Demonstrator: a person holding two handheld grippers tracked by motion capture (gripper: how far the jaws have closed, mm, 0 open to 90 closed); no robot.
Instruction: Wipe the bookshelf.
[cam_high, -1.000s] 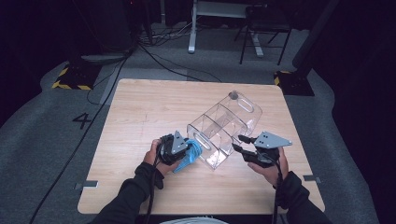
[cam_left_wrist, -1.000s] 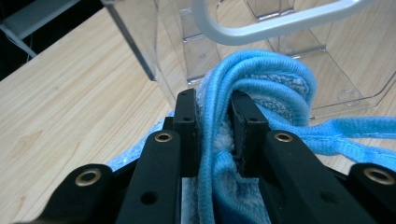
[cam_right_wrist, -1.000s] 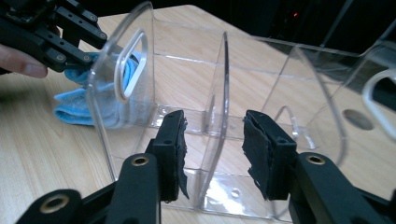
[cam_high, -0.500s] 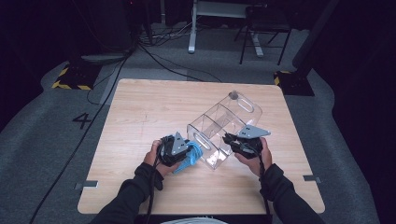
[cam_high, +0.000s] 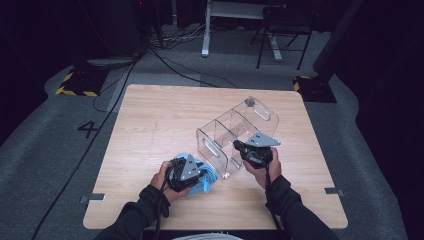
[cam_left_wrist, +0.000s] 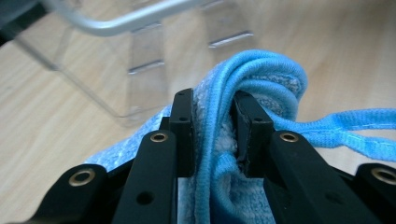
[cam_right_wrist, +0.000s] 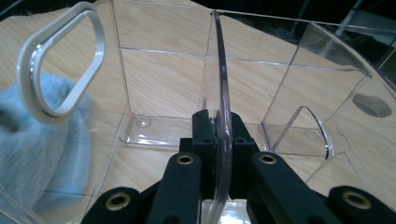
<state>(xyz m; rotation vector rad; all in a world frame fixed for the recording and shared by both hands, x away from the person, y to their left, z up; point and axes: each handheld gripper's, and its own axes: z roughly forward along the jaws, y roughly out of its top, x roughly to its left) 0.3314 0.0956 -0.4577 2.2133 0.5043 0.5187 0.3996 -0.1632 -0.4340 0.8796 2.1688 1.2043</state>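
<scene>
A clear plastic organizer (cam_high: 220, 131) with dividers and cut-out handles lies at an angle on the wooden table (cam_high: 150, 115). My right gripper (cam_high: 237, 146) has just been closing and is now shut on its near side wall; in the right gripper view the jaws (cam_right_wrist: 219, 122) pinch the clear wall (cam_right_wrist: 223, 70) edge-on. To the left of the organizer's near end, my left gripper (cam_high: 201, 173) is shut on a blue cloth (cam_high: 208, 183). In the left gripper view the pads (cam_left_wrist: 212, 116) squeeze the bunched blue cloth (cam_left_wrist: 275, 79) and its corded edge.
A white-rimmed handle opening (cam_right_wrist: 28, 70) is in the organizer's end wall, with the cloth (cam_right_wrist: 28, 140) blurred behind it. Cables, a desk frame and a chair stand on the grey floor (cam_high: 60, 150) beyond the table.
My right gripper moved left to the organizer and closed on its side wall. My left gripper, still holding the cloth, shifted slightly toward the near edge.
</scene>
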